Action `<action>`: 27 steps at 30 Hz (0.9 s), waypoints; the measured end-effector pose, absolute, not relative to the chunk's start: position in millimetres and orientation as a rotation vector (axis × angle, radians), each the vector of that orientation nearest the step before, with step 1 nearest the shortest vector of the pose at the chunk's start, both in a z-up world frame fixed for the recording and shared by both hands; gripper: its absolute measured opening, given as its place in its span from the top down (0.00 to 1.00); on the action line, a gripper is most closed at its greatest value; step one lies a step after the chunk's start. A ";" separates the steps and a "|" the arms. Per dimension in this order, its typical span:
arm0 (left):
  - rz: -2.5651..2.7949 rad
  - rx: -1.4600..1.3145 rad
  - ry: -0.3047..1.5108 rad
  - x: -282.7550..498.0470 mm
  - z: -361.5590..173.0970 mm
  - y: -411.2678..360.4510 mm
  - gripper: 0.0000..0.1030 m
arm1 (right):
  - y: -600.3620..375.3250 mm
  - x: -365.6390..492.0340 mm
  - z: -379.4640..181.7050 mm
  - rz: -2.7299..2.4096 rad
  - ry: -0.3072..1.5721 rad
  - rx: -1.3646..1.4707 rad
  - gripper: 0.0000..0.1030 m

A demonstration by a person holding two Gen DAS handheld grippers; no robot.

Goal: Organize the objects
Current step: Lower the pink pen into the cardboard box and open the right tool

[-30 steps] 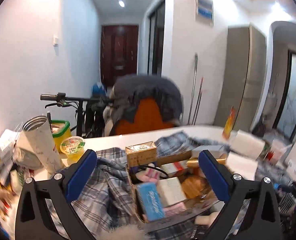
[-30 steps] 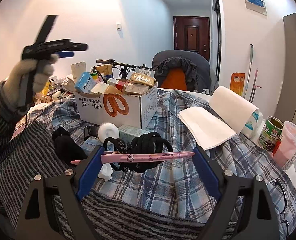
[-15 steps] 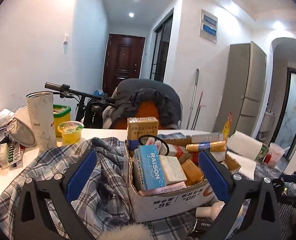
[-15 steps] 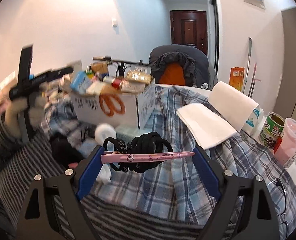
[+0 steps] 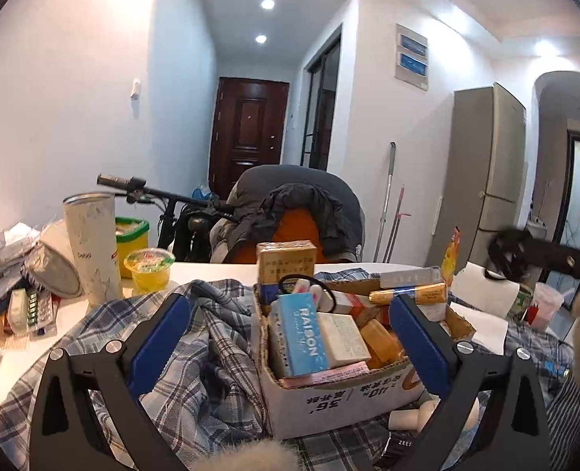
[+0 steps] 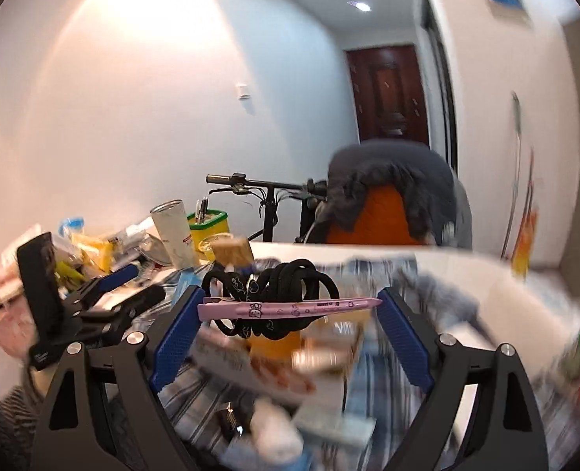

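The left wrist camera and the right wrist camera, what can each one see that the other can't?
Only the left wrist view shows the blue RAISON packet sharp inside the cardboard box, with the open left gripper in front. Only the right wrist view shows the pink pen with black hair ties, held by the right gripper. Both show the white cup, bicycle handlebar and brown door.

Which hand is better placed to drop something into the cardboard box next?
Right. The right gripper already holds the pink pen lengthwise with black hair ties looped on it, above blurred clutter. The left gripper is open and holds nothing, framing the cardboard box.
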State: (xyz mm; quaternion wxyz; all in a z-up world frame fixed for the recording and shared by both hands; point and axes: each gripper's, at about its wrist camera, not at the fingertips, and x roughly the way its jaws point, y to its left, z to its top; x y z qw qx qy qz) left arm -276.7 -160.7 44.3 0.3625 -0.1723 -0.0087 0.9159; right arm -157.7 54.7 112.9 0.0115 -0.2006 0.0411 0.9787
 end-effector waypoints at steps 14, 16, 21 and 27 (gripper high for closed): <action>2.326 -0.583 -0.146 -301.6 35.2 -170.8 0.00 | 41.1 -239.4 105.0 3.053 0.033 -0.734 0.01; 2.323 -0.584 -0.141 -301.6 34.9 -170.0 0.00 | 43.5 -238.7 104.9 3.053 0.055 -0.719 0.01; 2.318 -0.577 -0.126 -299.8 34.9 -167.4 0.00 | 46.7 -217.8 112.1 3.053 0.050 -0.672 0.01; 2.309 -0.573 -0.119 -298.1 35.4 -165.9 0.00 | 43.0 -168.6 125.3 3.074 0.010 -0.614 0.01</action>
